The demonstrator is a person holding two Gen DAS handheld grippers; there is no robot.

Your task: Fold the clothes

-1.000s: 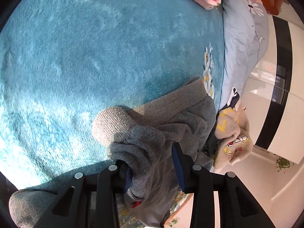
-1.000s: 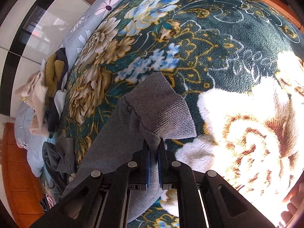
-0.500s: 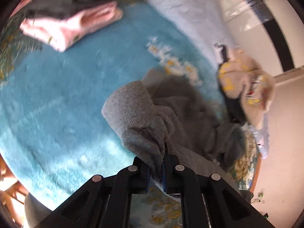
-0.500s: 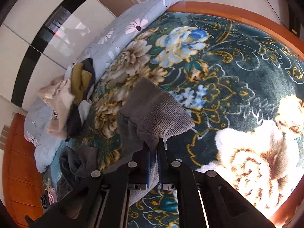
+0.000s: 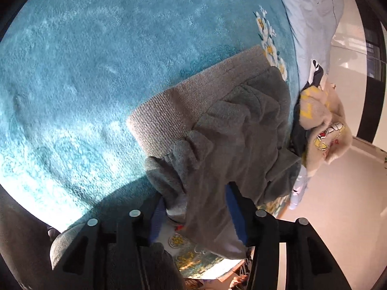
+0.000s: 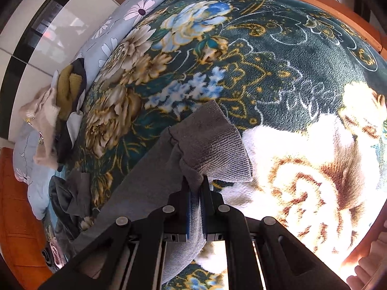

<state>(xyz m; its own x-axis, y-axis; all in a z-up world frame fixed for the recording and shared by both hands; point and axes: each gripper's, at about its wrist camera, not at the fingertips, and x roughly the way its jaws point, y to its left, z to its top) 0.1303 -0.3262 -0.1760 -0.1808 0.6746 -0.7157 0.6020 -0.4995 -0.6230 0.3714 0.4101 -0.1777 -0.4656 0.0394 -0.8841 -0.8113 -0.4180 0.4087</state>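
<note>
While the grey garment (image 5: pixel 232 130) lies bunched on the teal blanket (image 5: pixel 96 72), the left claw (image 5: pixel 196 207) stands wide apart, fabric lying between its blue pads without being pinched. The right claw (image 6: pixel 196 193) is clamped tight on the garment just behind its ribbed cuff (image 6: pixel 212 145), over the floral part of the blanket. A heap of other clothes (image 6: pixel 58 111) sits at the bed's edge.

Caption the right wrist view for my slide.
Right claw shut on a grey garment's ribbed cuff above a floral blanket.
</note>
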